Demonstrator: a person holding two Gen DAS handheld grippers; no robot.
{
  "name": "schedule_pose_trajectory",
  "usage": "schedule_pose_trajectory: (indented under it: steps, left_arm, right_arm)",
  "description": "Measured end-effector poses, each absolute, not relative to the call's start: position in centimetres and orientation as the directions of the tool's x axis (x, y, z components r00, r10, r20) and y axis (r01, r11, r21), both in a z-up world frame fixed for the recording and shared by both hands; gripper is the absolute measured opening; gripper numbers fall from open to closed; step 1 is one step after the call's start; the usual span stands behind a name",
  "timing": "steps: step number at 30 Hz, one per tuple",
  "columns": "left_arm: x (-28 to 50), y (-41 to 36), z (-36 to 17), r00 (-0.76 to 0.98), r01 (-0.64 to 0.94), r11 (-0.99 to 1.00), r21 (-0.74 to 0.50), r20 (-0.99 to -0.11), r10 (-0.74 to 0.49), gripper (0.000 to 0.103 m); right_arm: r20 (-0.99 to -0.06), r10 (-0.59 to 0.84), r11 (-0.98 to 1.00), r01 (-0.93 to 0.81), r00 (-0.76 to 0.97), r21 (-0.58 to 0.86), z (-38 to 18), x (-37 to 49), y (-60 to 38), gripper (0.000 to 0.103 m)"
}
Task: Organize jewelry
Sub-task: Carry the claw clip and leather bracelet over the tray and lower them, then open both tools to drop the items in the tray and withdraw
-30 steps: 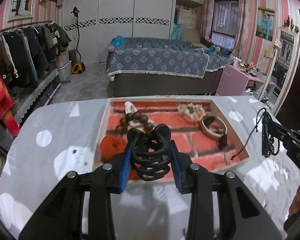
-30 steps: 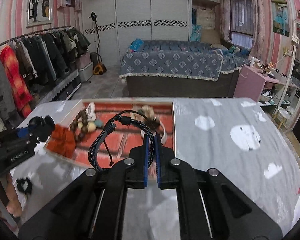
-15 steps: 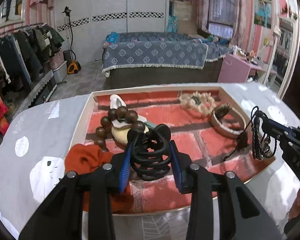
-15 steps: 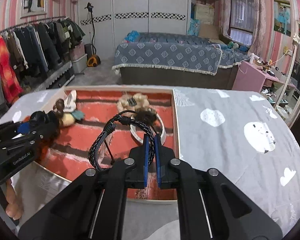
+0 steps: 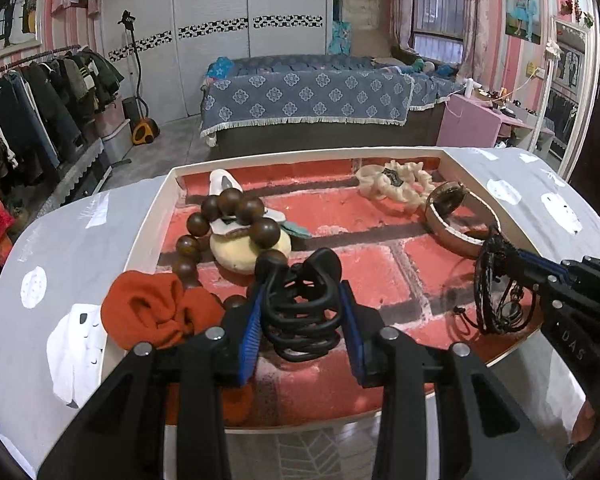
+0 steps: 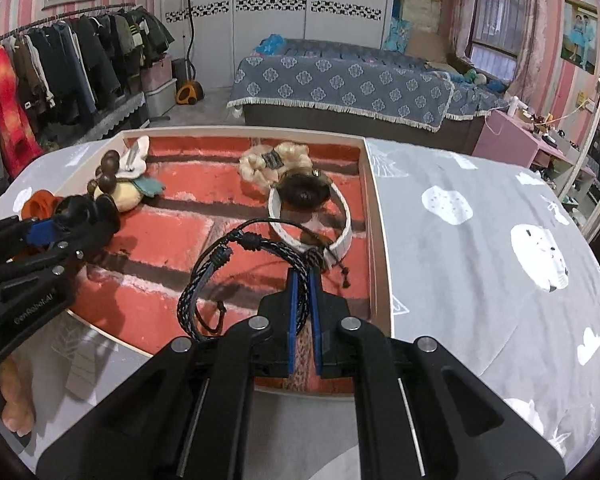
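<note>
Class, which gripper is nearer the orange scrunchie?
Left. The left gripper, holding a black claw clip, hangs beside the orange scrunchie; the right gripper holds a braided bracelet across the tray.

Both tilt down over the tray [image 5: 156, 216]: the left hand-held gripper [image 5: 300, 316] clamps a black hair claw [image 5: 300, 312]; the right hand-held gripper [image 6: 303, 292] pinches a braided cord bracelet [image 6: 236, 276].

The orange scrunchie [image 5: 160, 314] is partly covered by the left gripper [image 5: 300, 318]. The bead bracelet [image 5: 228, 224] hides the cream hairpiece (form unclear). The hand [image 6: 18, 408] is cut off.
</note>
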State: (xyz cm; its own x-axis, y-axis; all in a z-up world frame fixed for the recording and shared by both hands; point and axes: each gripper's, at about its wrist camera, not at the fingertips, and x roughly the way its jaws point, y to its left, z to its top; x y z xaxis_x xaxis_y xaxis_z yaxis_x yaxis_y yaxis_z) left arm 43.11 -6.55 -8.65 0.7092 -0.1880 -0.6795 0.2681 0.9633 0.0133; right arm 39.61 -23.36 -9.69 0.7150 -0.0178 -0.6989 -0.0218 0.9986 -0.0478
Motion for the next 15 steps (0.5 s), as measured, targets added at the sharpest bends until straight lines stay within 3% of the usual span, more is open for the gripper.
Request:
schedule_pose_trajectory:
  steps: [15]
  left_arm:
    - [43.0,-7.0,-9.7,0.680,0.295,0.955,0.023,-0.707,-0.193,0.037]
  right_arm:
    - [-0.734,0.004,1.000,-0.016,0.679,-0.010,-10.9,39.8,-24.1,0.010]
